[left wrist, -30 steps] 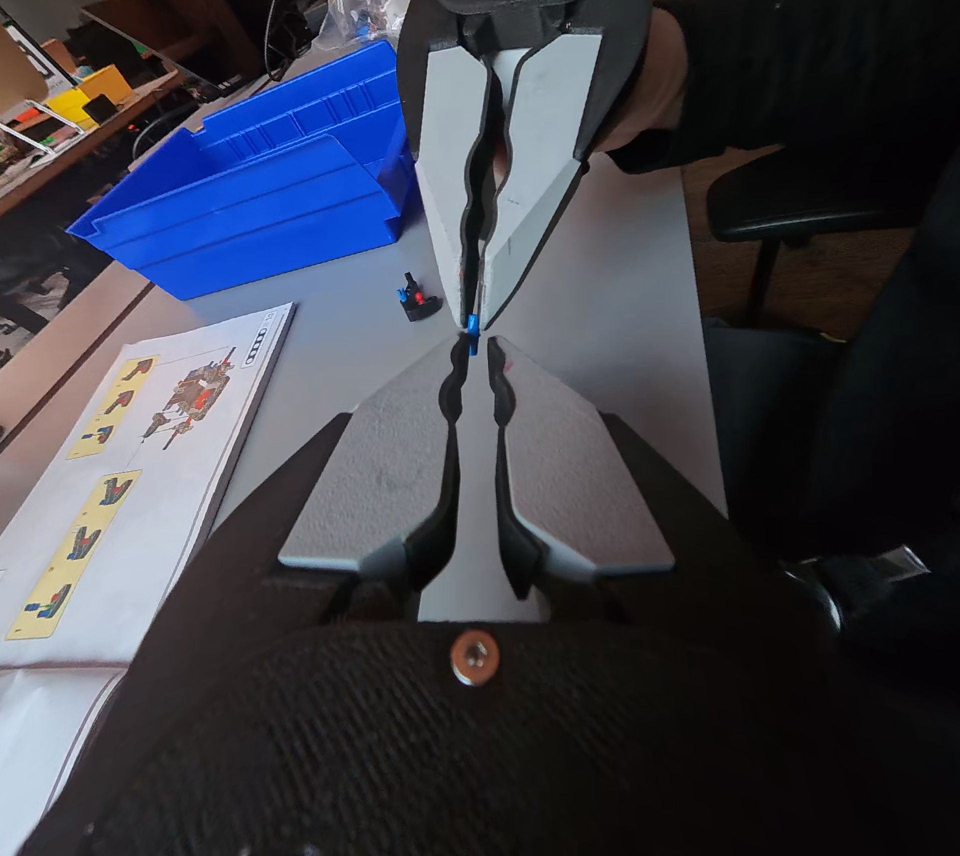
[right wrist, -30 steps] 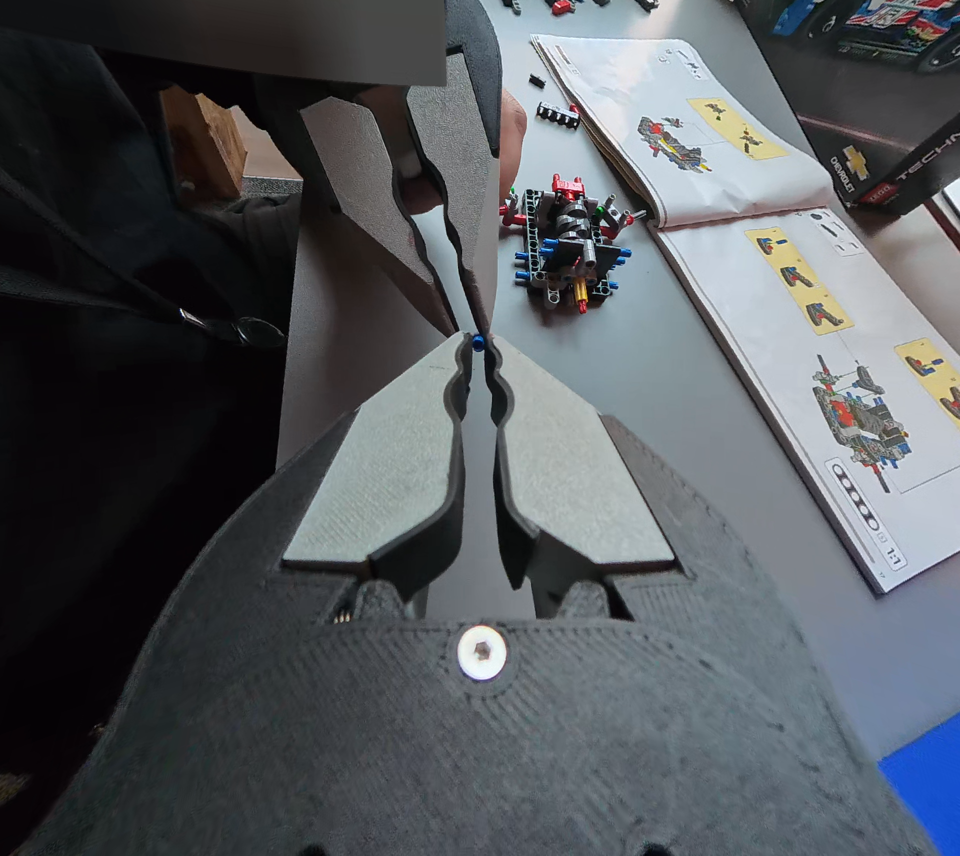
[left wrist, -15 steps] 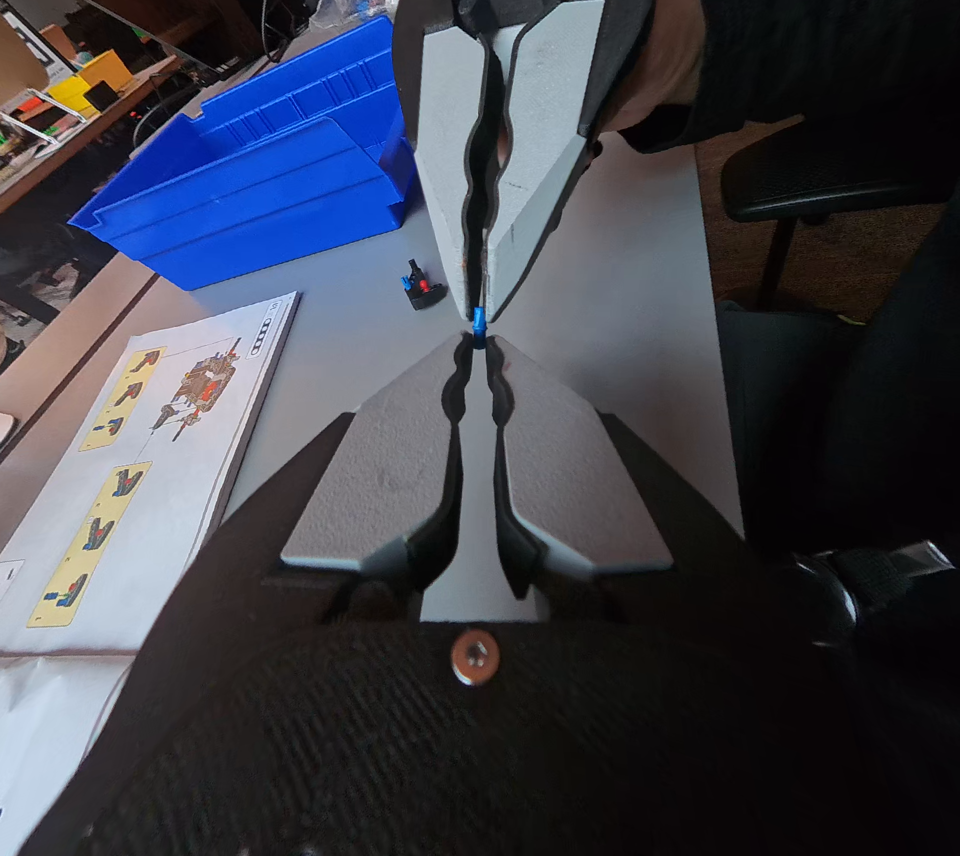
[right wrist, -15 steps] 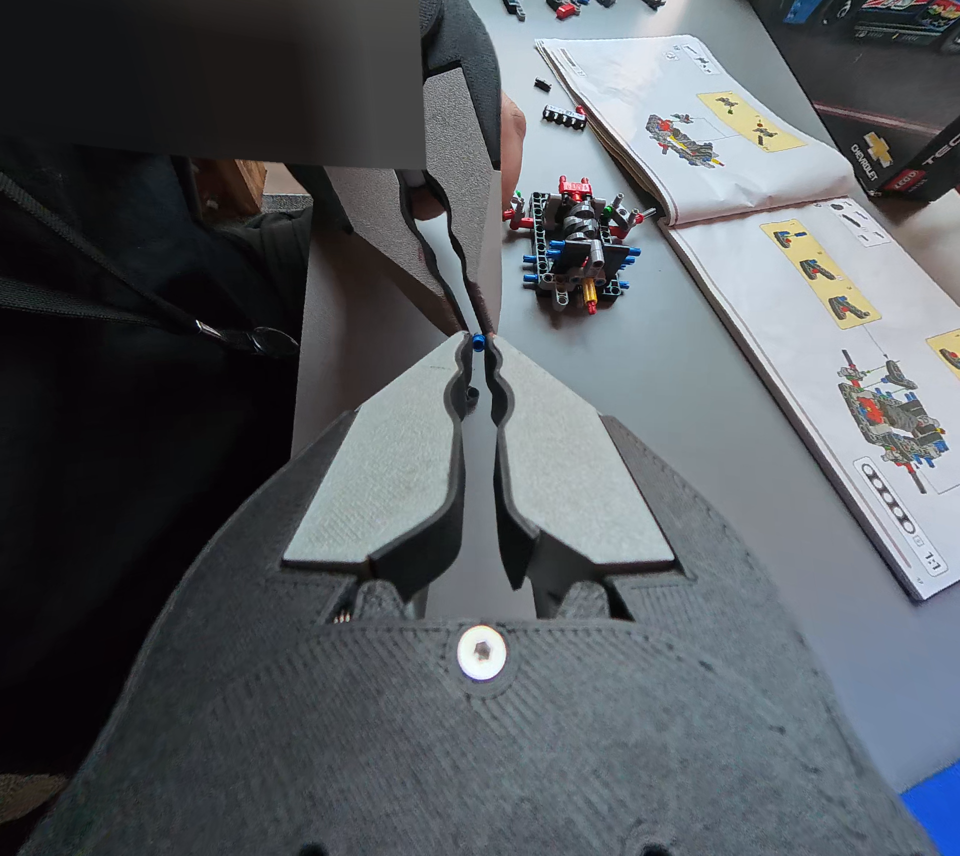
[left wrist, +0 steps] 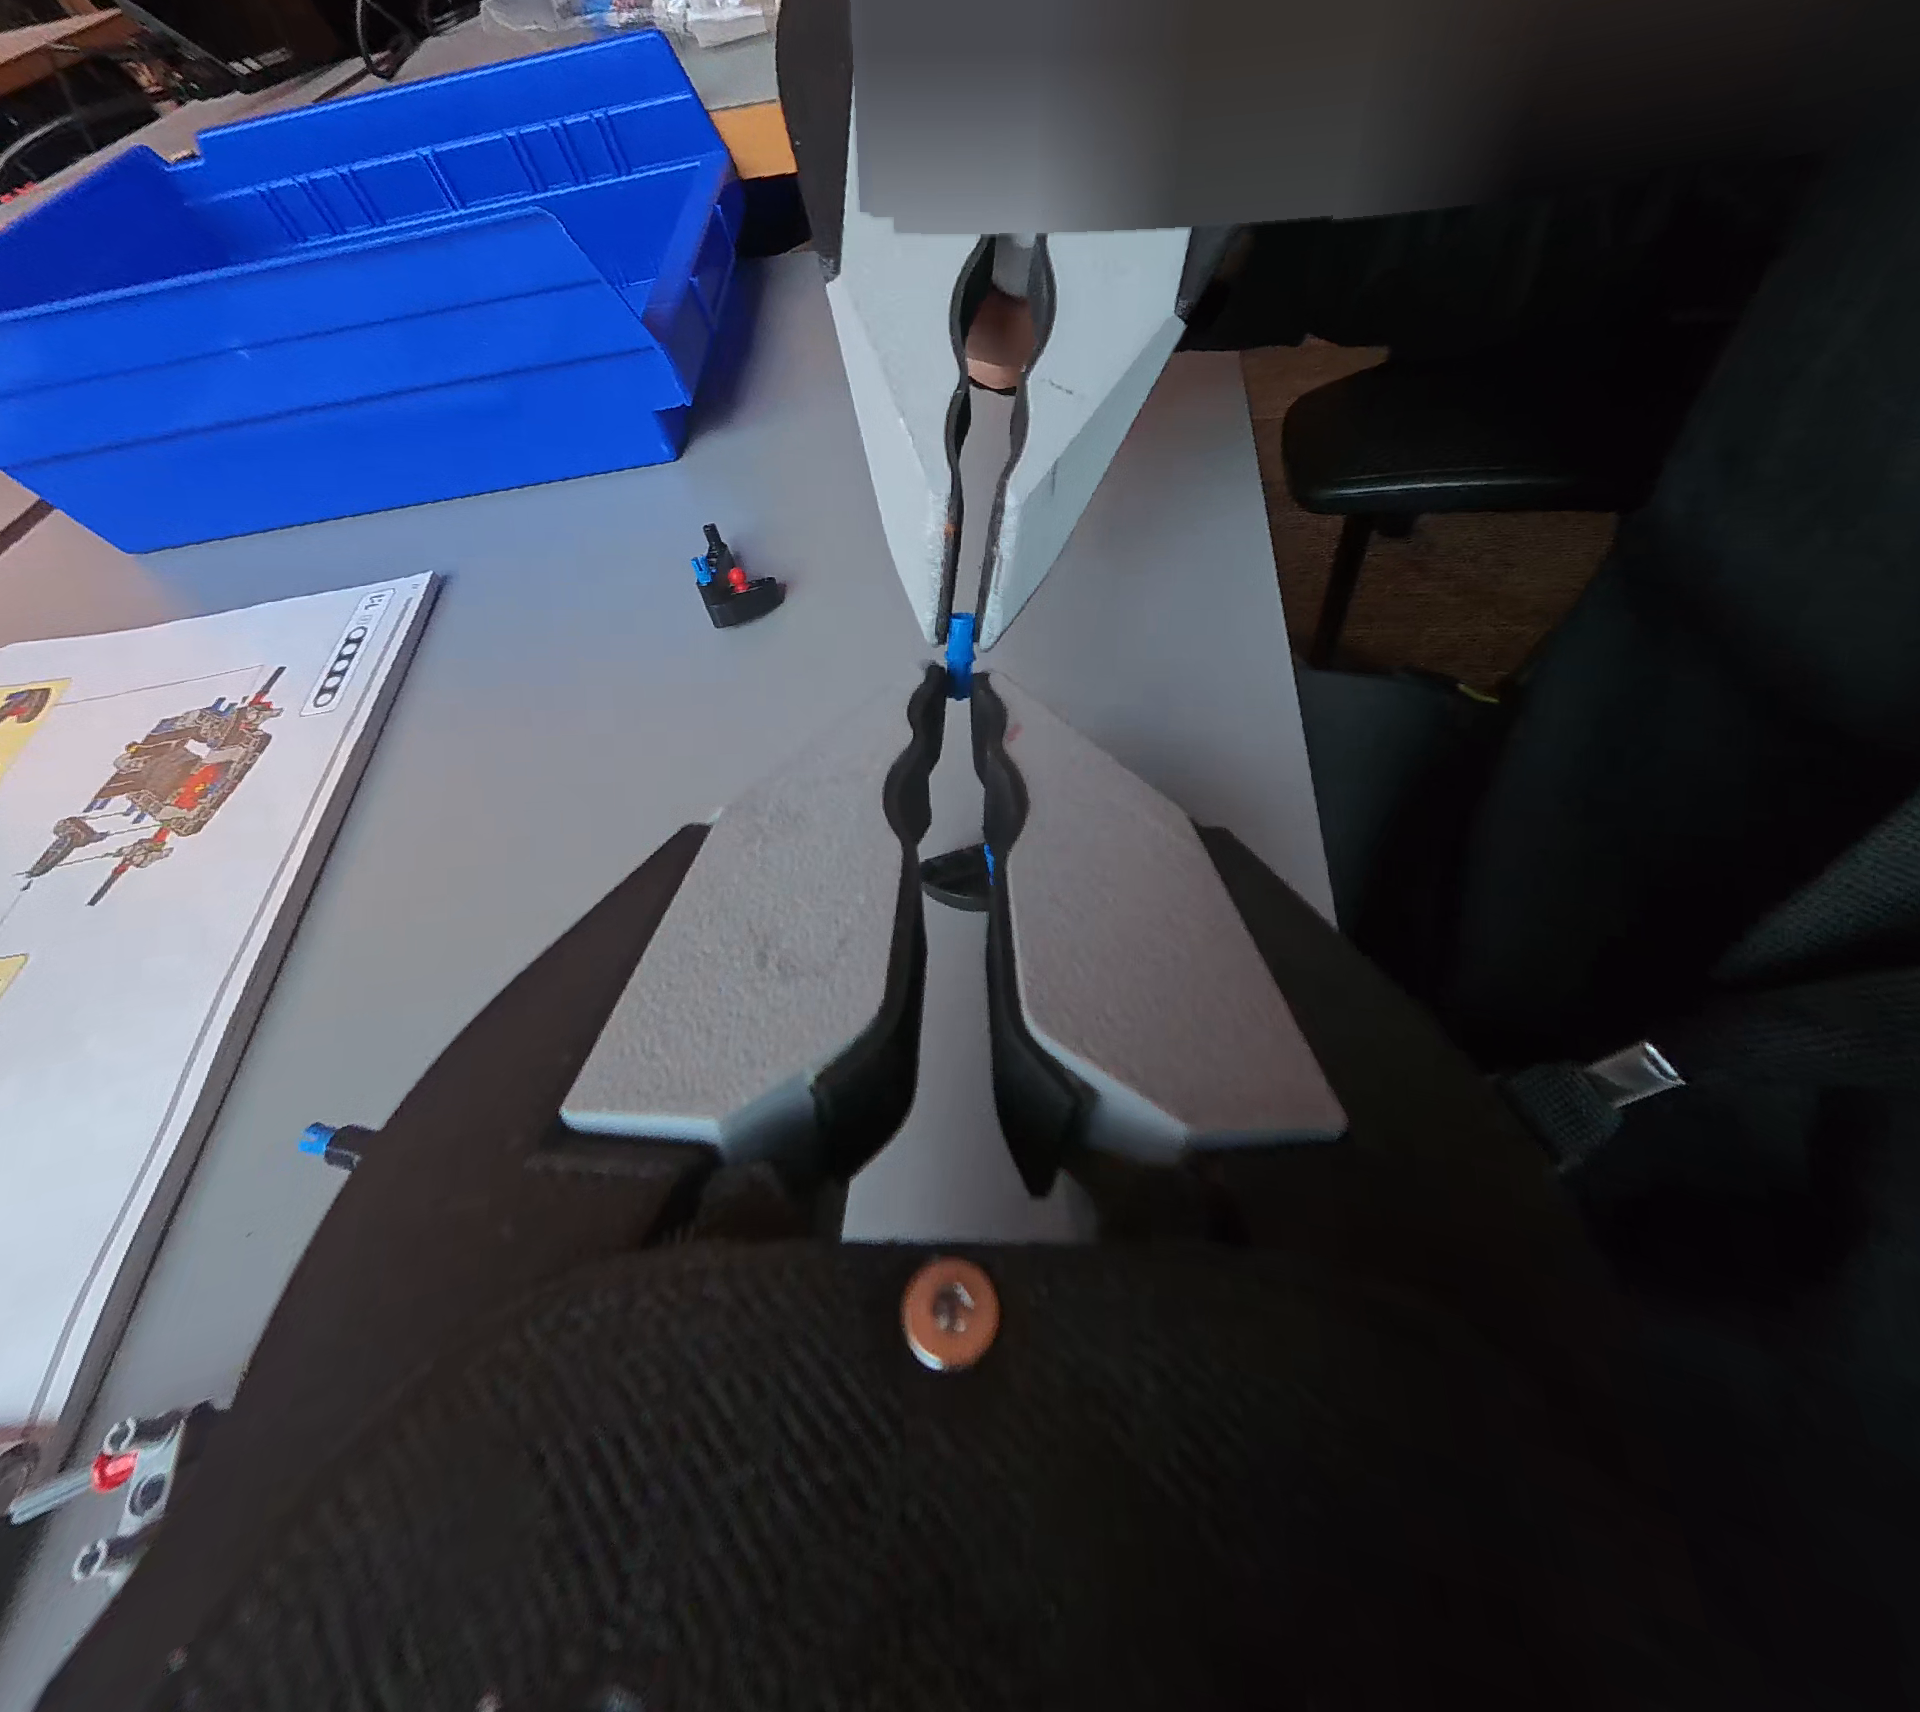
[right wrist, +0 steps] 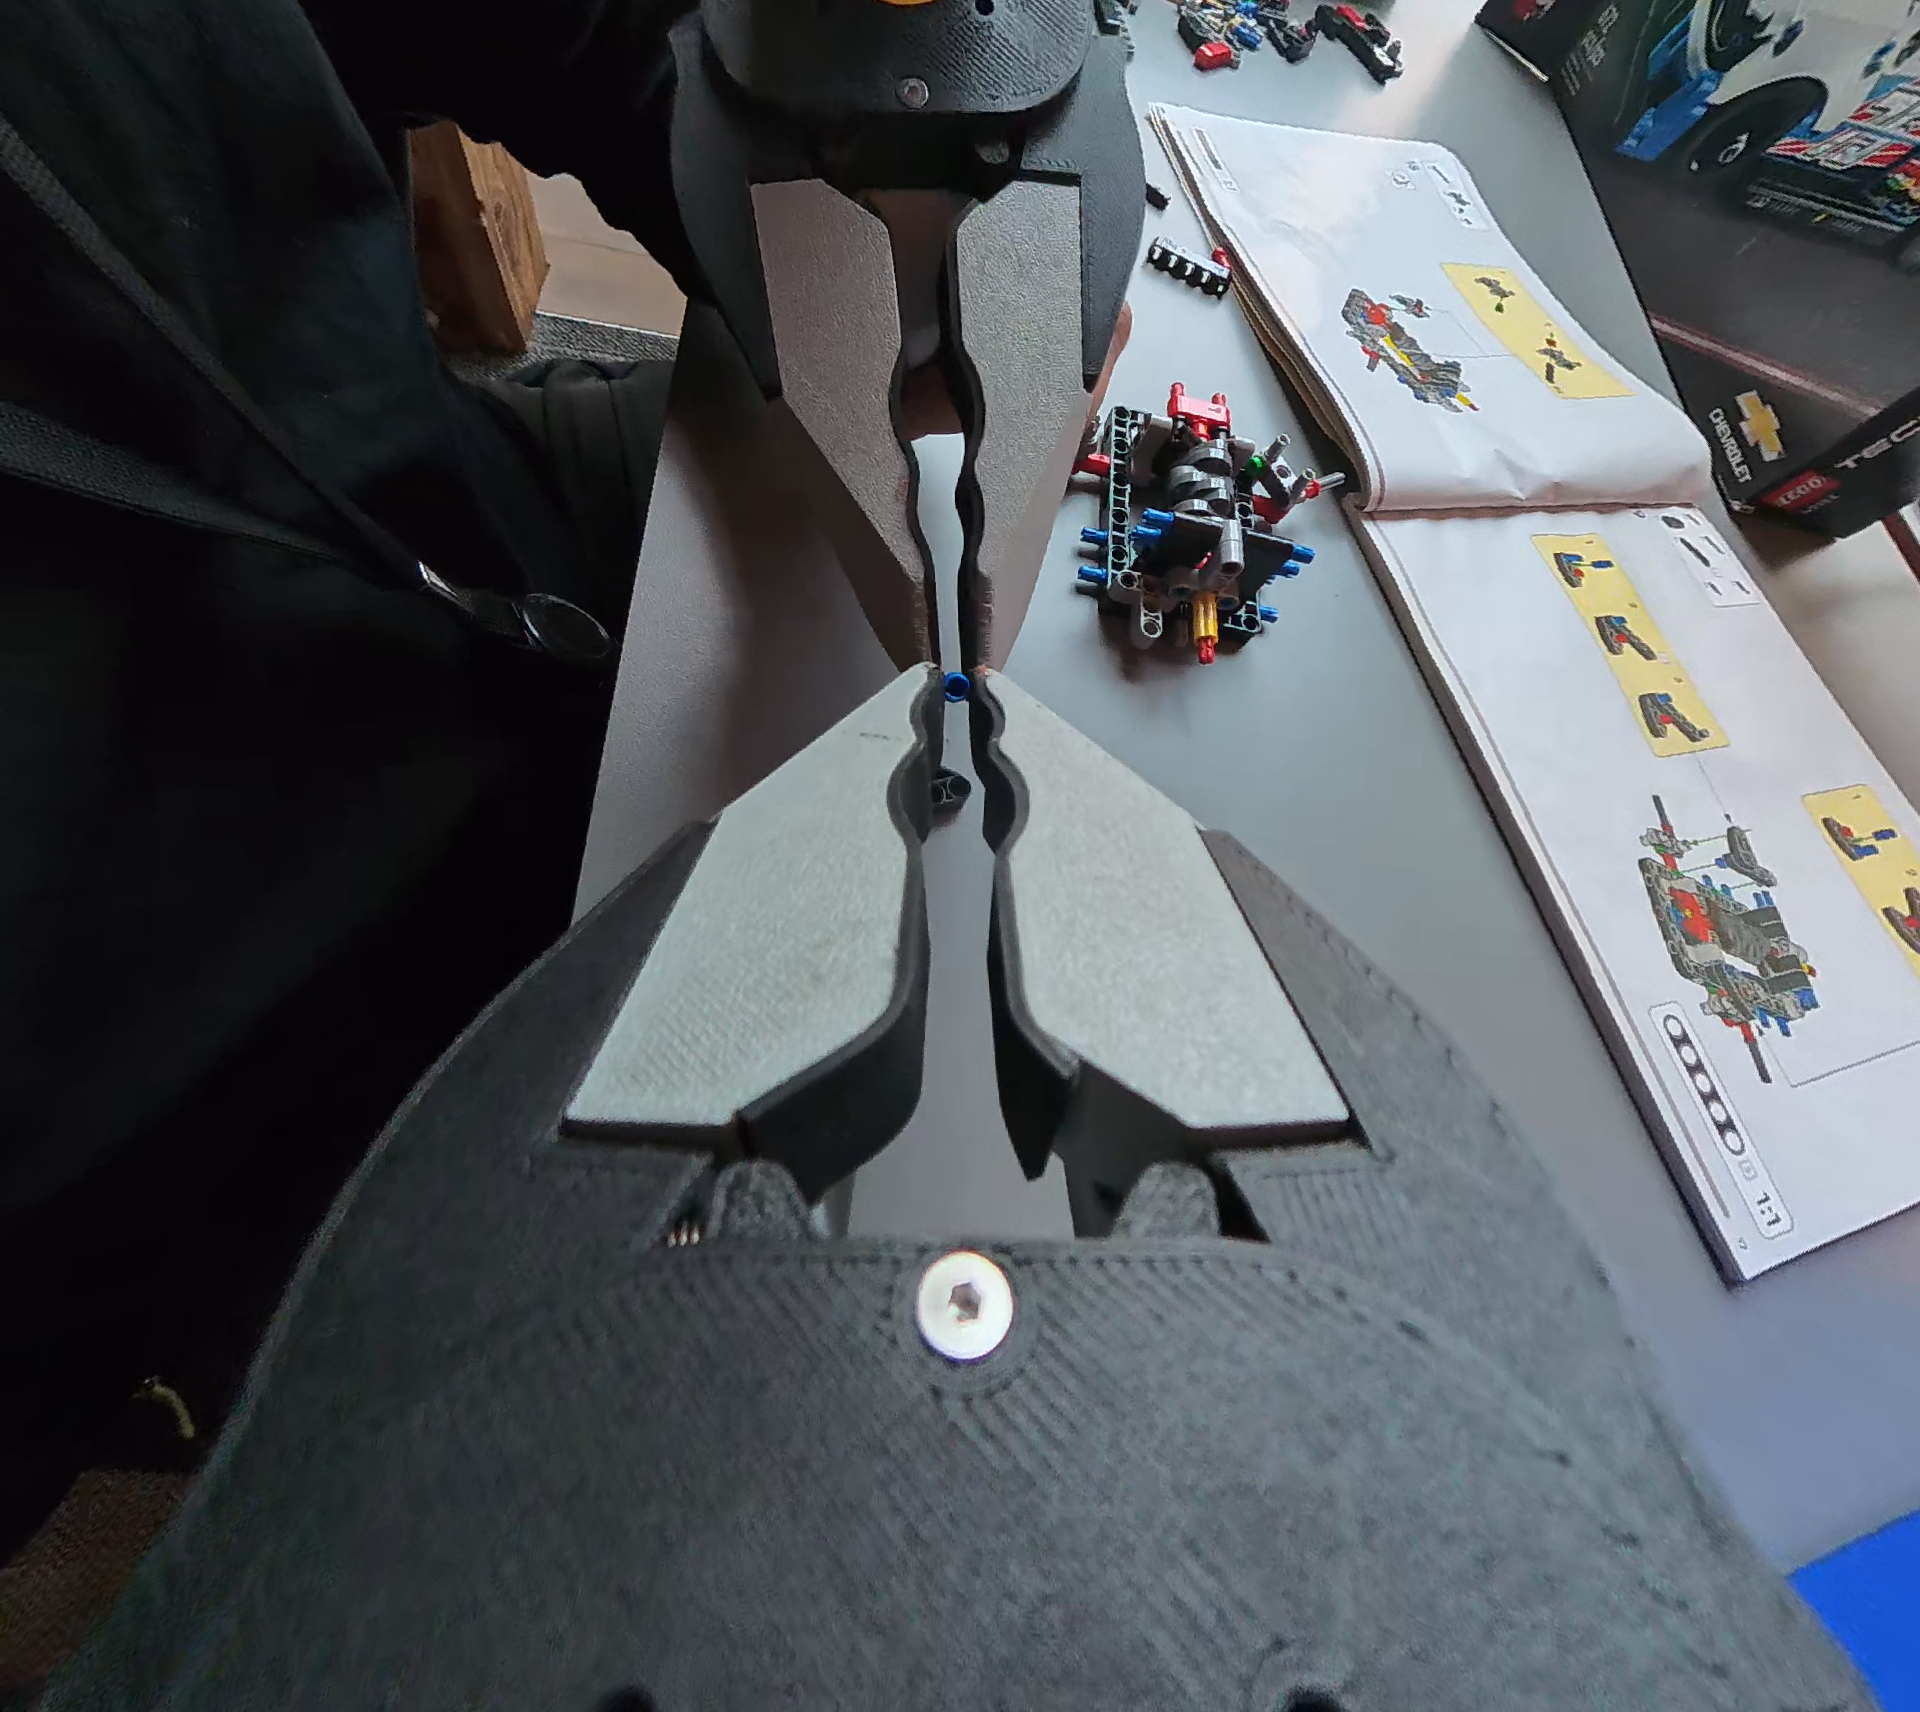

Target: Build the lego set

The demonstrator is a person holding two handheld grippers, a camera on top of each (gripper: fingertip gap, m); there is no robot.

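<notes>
The blue pin point(left wrist: 960, 642) is in the air above the table point(left wrist: 582, 706), held between the tips of the two grippers, which meet nose to nose. The left gripper point(left wrist: 958, 688) is clamped on one end of it and the right gripper point(right wrist: 954, 683) on the other end, so only a short blue part shows between them. Each gripper has its jaws nearly together, with just the pin's thickness between the tips. Below the left gripper a small dark part point(left wrist: 956, 873) shows through the gap; I cannot tell if it touches the pin.

In my judgement this is a hand-over or a re-grip of the pin. The risk is clear: the pin is very small, round and of smooth hard plastic, and each tip holds only a little of it. If one gripper loosens before the other holds firmly, or if they pull at an angle, the pin can slip, jump away and roll off the table's edge, which is near.

The fingers point(left wrist: 790, 914) are flat grey wedges with a rough grainy face and black wavy rubber edges inside. The table is smooth, matte grey. On it lie the half-built model point(right wrist: 1195, 519), made of dark beams with blue, red and yellow pins, the open paper booklet point(right wrist: 1621, 727), a small black piece point(left wrist: 738, 597) and a glossy blue bin point(left wrist: 343, 312).
</notes>
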